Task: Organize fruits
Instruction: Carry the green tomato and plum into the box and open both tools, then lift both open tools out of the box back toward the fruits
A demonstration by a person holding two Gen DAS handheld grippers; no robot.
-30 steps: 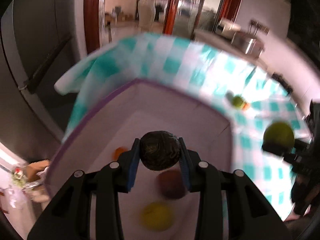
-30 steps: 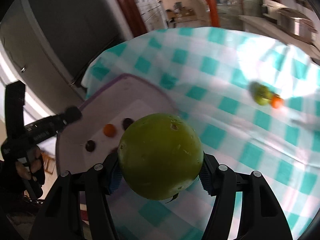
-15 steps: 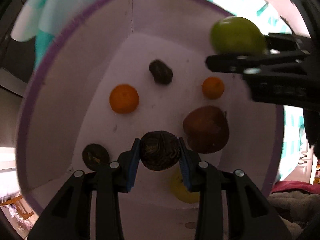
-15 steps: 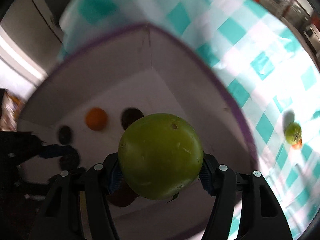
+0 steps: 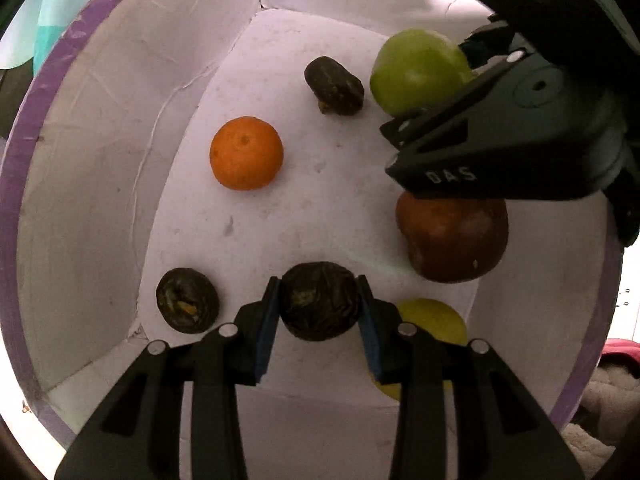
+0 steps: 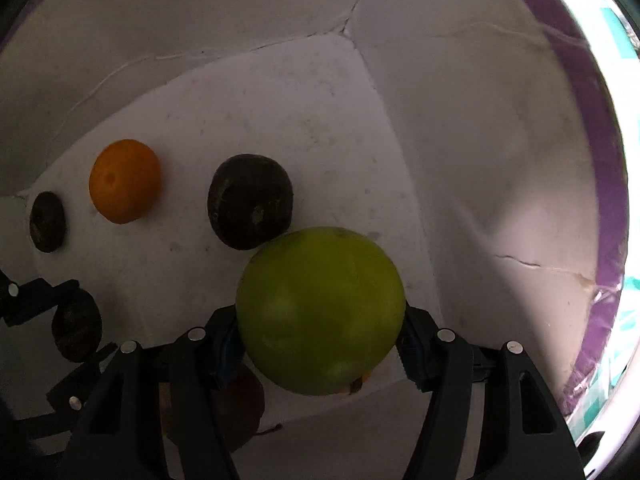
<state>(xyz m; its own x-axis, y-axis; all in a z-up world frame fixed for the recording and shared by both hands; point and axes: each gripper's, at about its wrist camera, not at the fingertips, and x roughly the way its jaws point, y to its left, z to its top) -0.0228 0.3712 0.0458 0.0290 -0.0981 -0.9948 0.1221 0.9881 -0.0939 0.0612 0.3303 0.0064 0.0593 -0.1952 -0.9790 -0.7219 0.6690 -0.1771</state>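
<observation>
Both views look down into a white box (image 5: 92, 184) with a purple rim; teal-checked cloth (image 6: 624, 24) shows at upper right. Left tongs (image 5: 319, 308) clamp a dark fruit (image 5: 319, 300) at lower centre above the box floor. Right tongs (image 6: 320, 344) clamp a green fruit (image 6: 320, 312), also inside.
</observation>
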